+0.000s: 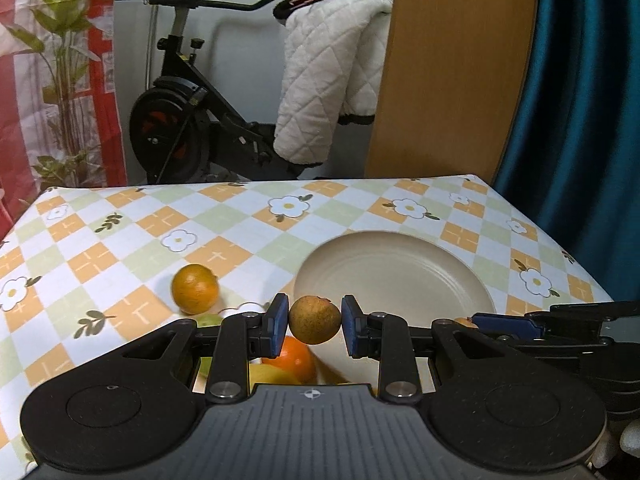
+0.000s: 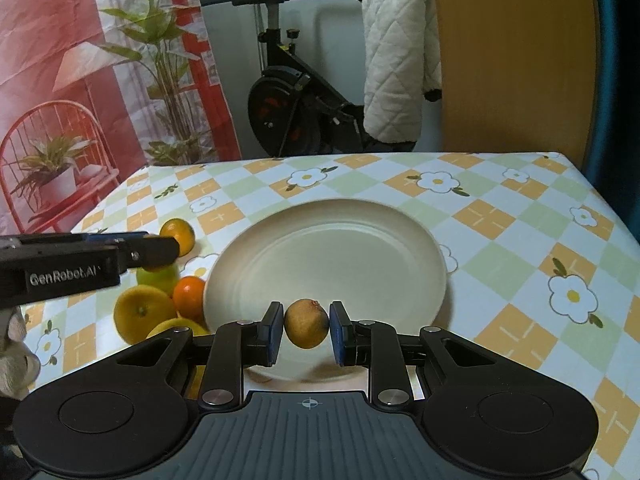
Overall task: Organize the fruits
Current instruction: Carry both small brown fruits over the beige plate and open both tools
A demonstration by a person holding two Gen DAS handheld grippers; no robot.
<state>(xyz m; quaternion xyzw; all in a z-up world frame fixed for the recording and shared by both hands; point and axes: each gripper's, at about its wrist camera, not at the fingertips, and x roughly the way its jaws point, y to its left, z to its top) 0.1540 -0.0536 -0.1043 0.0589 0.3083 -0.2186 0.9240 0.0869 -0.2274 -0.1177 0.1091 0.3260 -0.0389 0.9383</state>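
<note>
My left gripper point(image 1: 315, 314) is shut on a small brownish round fruit point(image 1: 315, 326), held above the table beside the left rim of a cream plate point(image 1: 394, 276). My right gripper point(image 2: 307, 316) is shut on a similar brownish-yellow fruit point(image 2: 307, 326) over the near edge of the plate point(image 2: 326, 248), which holds nothing. Left of the plate lies a cluster of fruit: an orange point(image 2: 180, 236), a green fruit point(image 2: 158, 278), a second orange point(image 2: 191, 294) and a yellow fruit point(image 2: 142, 312). The left gripper point(image 2: 160, 250) hovers over this cluster. The right gripper point(image 1: 496, 324) shows at the plate's near right.
A checked flower-print tablecloth point(image 2: 520, 220) covers the table, whose far edge and right edge are in view. Behind it stand an exercise bike point(image 1: 180, 120), a white quilted blanket point(image 1: 332, 72), a wooden panel point(image 1: 448, 80), a blue curtain point(image 1: 580, 120) and a plant point(image 2: 168, 60).
</note>
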